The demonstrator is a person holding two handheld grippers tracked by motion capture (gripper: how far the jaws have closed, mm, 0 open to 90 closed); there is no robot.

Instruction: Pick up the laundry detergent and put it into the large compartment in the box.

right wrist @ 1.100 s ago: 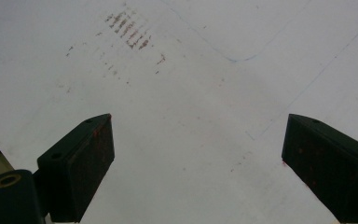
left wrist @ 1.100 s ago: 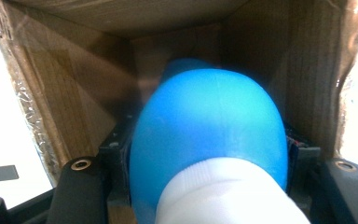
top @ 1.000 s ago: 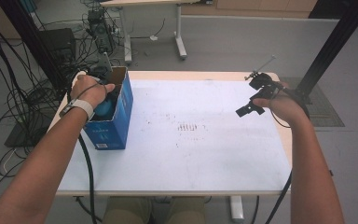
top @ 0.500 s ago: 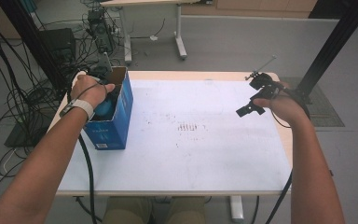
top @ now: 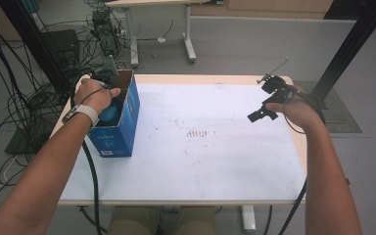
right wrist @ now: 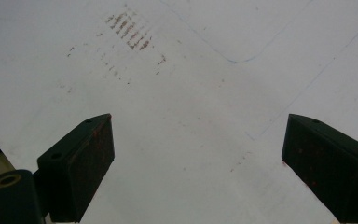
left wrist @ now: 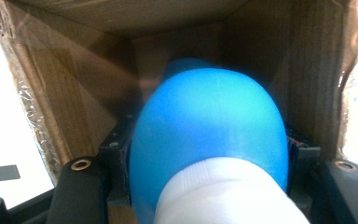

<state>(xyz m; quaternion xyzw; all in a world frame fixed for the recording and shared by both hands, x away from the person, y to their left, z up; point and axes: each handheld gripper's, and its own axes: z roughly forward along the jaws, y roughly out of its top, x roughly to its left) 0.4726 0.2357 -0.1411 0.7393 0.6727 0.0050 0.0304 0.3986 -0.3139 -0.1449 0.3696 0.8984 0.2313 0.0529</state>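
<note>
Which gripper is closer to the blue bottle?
Left. The left gripper is shut on the blue plastic bottle with the white cap inside the blue cardboard box; the right gripper hangs open far across the table.

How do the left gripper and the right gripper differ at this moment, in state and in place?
The left gripper is shut on a blue bottle with a white cap; the right gripper holds nothing, its jaws wide apart. The left gripper reaches into the open blue box at the table's left edge; the right gripper hangs over the bare white tabletop near its right edge. Both are hand-held, with black jaws.
</note>
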